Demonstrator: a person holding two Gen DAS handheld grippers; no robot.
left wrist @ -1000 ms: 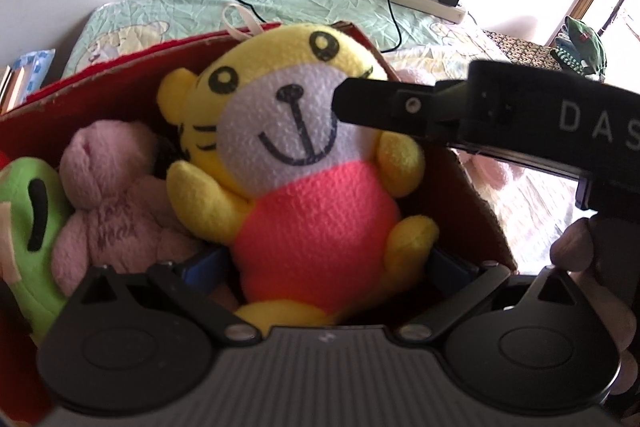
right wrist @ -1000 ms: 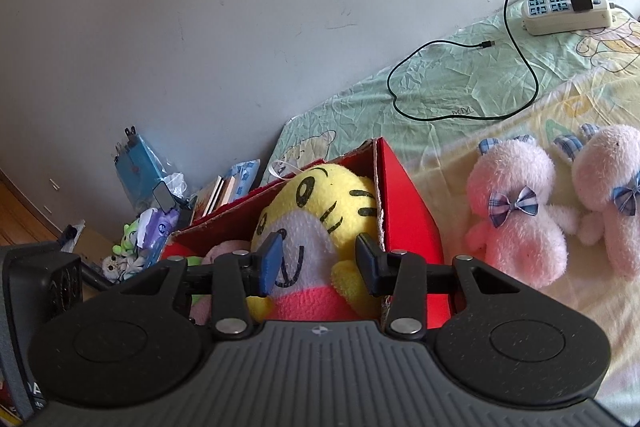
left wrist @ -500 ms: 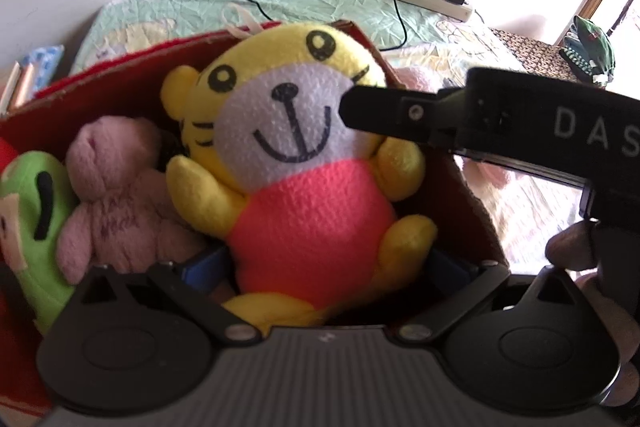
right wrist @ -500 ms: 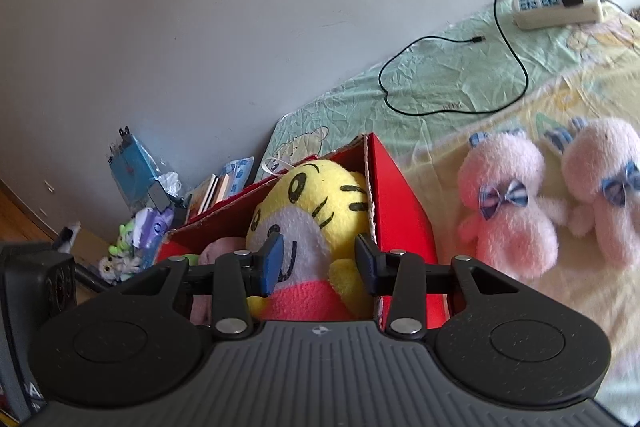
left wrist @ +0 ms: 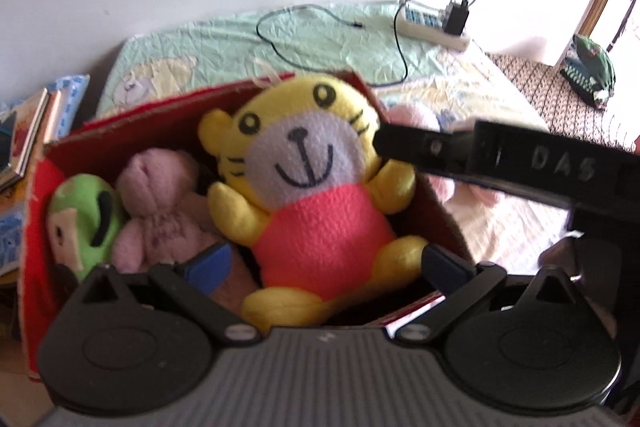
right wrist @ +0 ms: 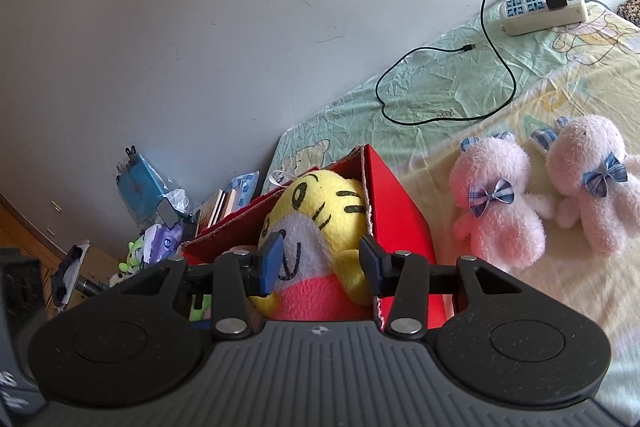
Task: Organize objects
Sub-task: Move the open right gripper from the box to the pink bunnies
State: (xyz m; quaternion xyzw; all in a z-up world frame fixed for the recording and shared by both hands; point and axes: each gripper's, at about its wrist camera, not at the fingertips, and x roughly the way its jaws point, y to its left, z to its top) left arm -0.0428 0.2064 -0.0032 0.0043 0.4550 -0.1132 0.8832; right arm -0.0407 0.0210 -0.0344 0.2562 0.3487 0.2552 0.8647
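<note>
Sunlight is falling across a bed covered in a crinkled pale green and yellow cartoon-print sheet point(right wrist: 460, 79), pushed up against a plain grey wall. An open red cardboard box point(left wrist: 120, 123) is sitting on the bed and serving as the collecting bin for soft toys. Sitting upright at its right end is a yellow plush tiger with a white face and coral-red belly point(left wrist: 316, 187), its head poking above the rim; beside it are lying a faded pink plush bear point(left wrist: 160, 203) and a green plush toy point(left wrist: 84, 215), packed side by side to use the room.

Left tongs point(left wrist: 324, 265) are hovering spread wide on either side of the tiger's feet, not squeezing it, which suggests the toy is being left where it sits. Right tongs point(right wrist: 320, 263) are also standing apart, holding nothing, aimed at the box's right wall and the tiger's face.

Two fluffy pink plush rabbits with blue checked bows point(right wrist: 540, 195) are lying side by side on the sheet just right of the box, not yet sorted; they look like the likely next pick. A white power strip point(right wrist: 544, 7) with a black looping cable point(right wrist: 440, 75) is resting near the wall, well apart from the toys.
</note>
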